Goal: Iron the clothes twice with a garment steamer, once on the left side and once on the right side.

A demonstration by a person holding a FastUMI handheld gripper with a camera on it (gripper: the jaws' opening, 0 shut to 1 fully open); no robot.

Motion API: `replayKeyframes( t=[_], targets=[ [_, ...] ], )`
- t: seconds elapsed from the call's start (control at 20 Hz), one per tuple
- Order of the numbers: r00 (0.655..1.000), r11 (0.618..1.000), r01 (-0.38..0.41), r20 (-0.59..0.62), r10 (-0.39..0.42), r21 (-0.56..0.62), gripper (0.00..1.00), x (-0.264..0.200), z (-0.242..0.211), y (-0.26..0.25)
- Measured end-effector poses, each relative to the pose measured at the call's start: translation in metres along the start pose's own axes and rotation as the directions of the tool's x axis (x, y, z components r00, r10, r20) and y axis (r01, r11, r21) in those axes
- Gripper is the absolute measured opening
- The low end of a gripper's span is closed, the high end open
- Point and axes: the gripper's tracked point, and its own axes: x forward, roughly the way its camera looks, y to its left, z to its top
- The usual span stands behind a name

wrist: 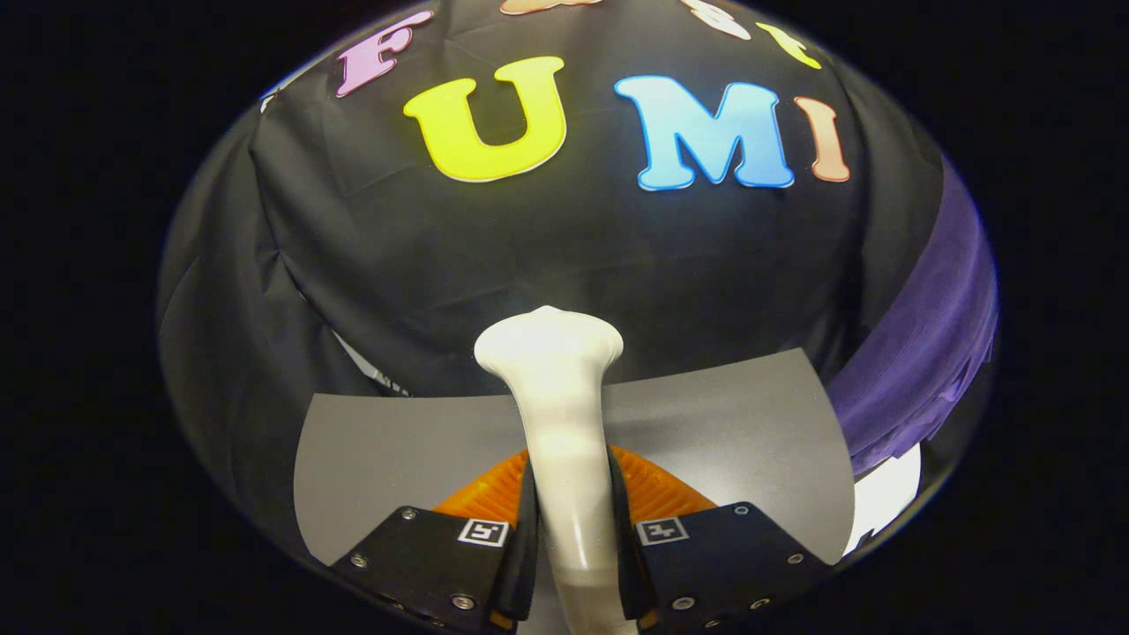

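A white garment steamer [557, 414] stands up between my fingers, its handle pinched on both sides and its flared head pointing ahead toward the black cloth wall. My gripper [571, 520] is shut on the steamer's handle. A purple garment [926, 353] hangs off to the right of the steamer, well apart from its head. The steamer's head touches nothing.
A grey tabletop [723, 423] lies just under and ahead of the fingers. The black cloth wall [564, 247] rises right behind the table. Something white [886, 498] shows below the purple garment at the table's right edge.
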Motion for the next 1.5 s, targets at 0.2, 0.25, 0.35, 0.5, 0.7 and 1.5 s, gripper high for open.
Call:
replayKeyframes(
  t=[0.2,0.25,0.35,0.5,0.7,1.5],
  targets=[
    [0.983,1.000,0.002,0.183,0.001,-0.013,0.34,-0.058,0.025,-0.010],
    [0.975,1.000,0.000,0.221,0.002,-0.012,0.34,-0.075,0.027,-0.012],
    [0.961,1.000,0.003,0.276,-0.002,-0.002,0.33,-0.103,0.021,-0.018],
    [0.939,0.999,0.012,0.344,0.000,-0.034,0.33,-0.144,0.004,-0.020],
    [0.887,0.994,0.026,0.462,0.024,-0.103,0.33,-0.202,-0.019,-0.023],
    [0.746,0.981,0.068,0.662,0.069,-0.179,0.33,-0.324,-0.171,-0.080]
  ],
)
